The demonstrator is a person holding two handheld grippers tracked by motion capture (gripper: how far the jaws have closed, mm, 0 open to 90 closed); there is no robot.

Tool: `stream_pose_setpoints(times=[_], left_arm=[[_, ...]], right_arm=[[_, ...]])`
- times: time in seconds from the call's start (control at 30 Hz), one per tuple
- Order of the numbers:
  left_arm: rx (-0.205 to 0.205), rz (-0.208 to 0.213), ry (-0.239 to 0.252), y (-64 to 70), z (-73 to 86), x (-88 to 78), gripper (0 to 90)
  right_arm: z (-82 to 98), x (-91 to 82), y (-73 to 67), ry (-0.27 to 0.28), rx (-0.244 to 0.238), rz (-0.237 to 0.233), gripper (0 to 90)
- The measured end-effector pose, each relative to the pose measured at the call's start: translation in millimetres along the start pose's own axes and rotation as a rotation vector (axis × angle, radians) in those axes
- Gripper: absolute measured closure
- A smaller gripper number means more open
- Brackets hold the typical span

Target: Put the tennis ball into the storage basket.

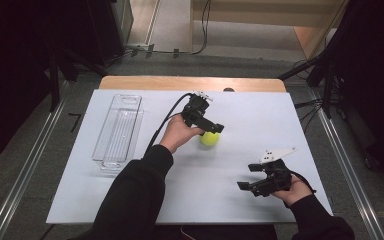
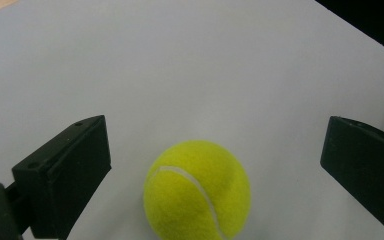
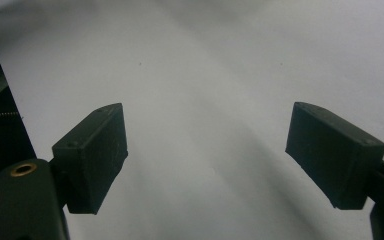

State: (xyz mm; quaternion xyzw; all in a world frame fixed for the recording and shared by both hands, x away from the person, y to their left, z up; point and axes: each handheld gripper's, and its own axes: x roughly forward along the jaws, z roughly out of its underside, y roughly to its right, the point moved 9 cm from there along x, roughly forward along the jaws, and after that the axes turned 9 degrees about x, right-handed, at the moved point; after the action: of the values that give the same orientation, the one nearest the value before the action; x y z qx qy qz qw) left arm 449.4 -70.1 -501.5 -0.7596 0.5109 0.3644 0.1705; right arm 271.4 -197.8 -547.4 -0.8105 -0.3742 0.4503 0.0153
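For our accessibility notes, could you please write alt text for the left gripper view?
A yellow tennis ball lies on the white table between the left gripper's two open black jaws, touching neither.

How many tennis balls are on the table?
1. The ball lies on the white table near its middle, right of the clear bin, between the open jaws of the left gripper. None seem hidden.
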Motion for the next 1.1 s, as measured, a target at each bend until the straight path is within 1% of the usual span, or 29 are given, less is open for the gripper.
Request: stream_pose_setpoints(times=[0.27,0.5,0.73,0.8,0.87,1.0,1.1], left_arm=[[-0.001,0.007,-0.013,0.3,4.0,6.5,0.2],[-0.012,0.005,-0.016,-0.5,7.5,10.4,0.2],[0.006,0.002,-0.039,0.9,11.5,15.6,0.2],[0.002,0.004,-0.039,1.1,12.8,16.6,0.2],[-0.007,0.005,-0.029,1.1,13.5,17.5,0.2],[-0.003,0.0,-0.043,0.3,18.0,20.5,0.2],[-0.006,0.004,-0.041,0.5,19.8,22.2,0.2]], right_arm=[[0.2,-0.1,0.0,0.0,-0.002,-0.001,14.8],[0.6,-0.5,0.3,0.001,-0.002,-0.001,14.8],[0.6,-0.7,0.5,0.002,-0.003,-0.002,14.8],[0.6,-0.6,0.4,0.002,-0.003,-0.002,14.8],[0.7,-0.7,0.4,0.002,-0.003,-0.002,14.8],[0.7,-0.6,0.4,0.002,-0.003,-0.002,14.8],[0.6,-0.4,0.0,0.001,-0.001,-0.002,14.8]])
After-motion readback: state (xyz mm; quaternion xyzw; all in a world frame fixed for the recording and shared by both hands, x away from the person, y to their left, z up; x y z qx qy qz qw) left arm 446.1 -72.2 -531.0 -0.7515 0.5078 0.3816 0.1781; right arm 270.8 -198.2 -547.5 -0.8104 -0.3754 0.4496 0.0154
